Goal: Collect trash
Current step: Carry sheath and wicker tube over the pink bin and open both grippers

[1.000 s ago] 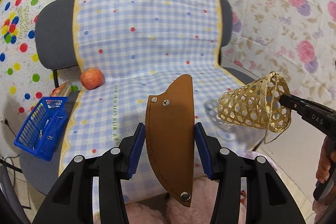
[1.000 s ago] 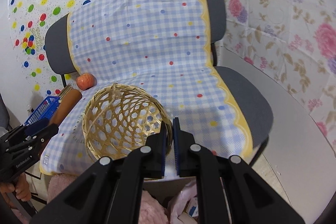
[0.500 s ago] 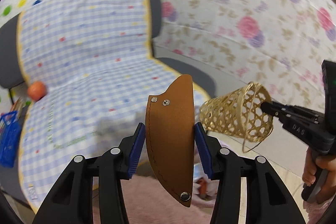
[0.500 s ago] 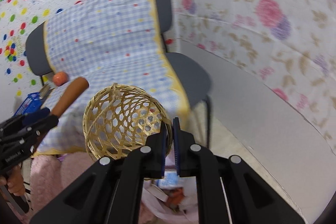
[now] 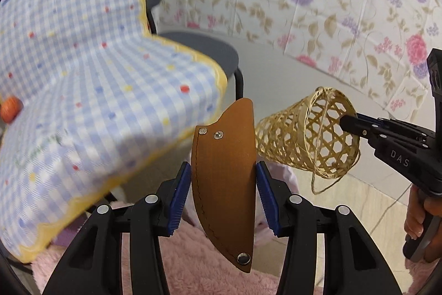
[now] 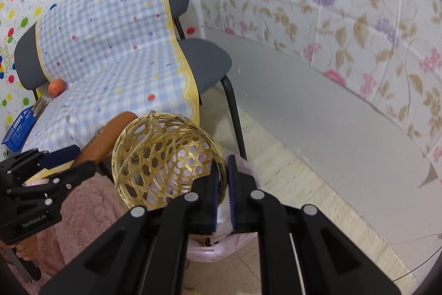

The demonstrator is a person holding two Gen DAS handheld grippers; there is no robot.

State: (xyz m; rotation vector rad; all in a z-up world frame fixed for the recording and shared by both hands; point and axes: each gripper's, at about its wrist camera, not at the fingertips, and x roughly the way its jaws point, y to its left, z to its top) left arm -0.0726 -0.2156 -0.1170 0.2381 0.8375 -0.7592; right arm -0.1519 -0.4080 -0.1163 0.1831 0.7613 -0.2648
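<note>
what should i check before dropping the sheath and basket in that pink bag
1. Left tool grips the brown sheath: ok, both pads press its edges.
2. Right tool shut on the woven basket rim: ok.
3. Basket empty: ok, nothing shows through the weave.
4. Pink bag below the right tool: ok, partly visible.
5. Bag mouth open wide enough: cannot tell, tools hide it.
6. Basket's loose string clear of the tools: ok, it hangs free.

"DAS" stands in pale letters on the black body of my right gripper (image 5: pixel 350 126), just behind the woven basket (image 5: pixel 309 132). "GenRobot.AI" runs along my left gripper (image 6: pixel 70 161), beside that basket.
</note>
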